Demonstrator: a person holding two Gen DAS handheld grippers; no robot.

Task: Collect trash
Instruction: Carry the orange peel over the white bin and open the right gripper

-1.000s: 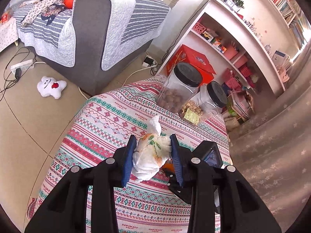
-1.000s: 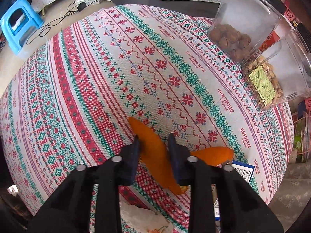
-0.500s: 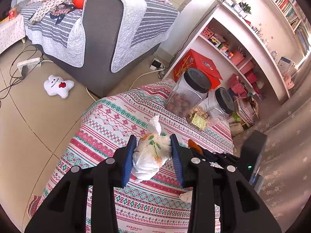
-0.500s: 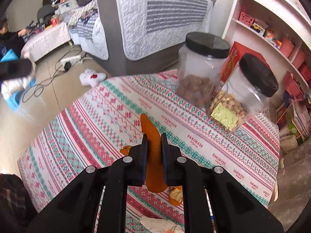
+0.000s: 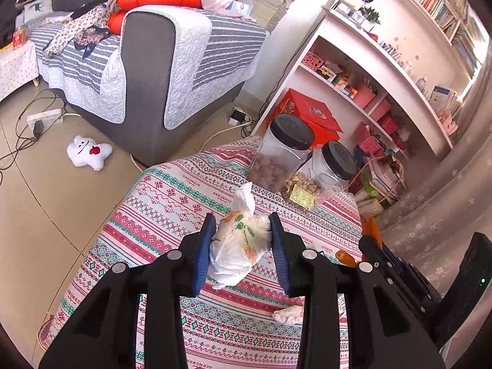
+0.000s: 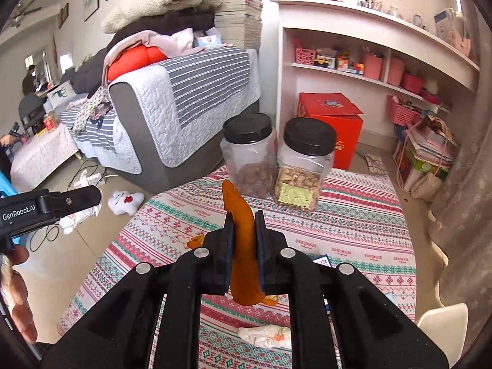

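The table under a red, green and white patterned cloth [image 5: 190, 203] serves as the landmark, and both grippers are held raised above it, pointing across it toward the two jars at its far edge. Behind that far edge stands a grey sofa with a striped quilted cover [image 6: 184, 98], and beside the sofa a white bookshelf [image 6: 353, 46]. On the cloth's far edge sit two clear plastic jars with black lids, one holding brown nuts [image 5: 281, 153] and one holding pale nuts [image 5: 326, 175], touching each other. The left gripper [image 5: 241, 243] hovers over the table's middle, its blue-padded jaws closed on a crumpled white tissue printed with orange and green [image 5: 238, 246], lifted clear of the cloth. The right gripper [image 6: 244, 252] hangs over the table's near part, its jaws narrow and pinching a long orange peel [image 6: 243, 246] held upright, its tip rising above the fingers. Another crumpled white tissue wad [image 6: 266, 336] lies on the cloth at the near edge, below the right gripper, and a small orange peel scrap [image 6: 196, 241] rests on the cloth just left of that gripper's fingers.
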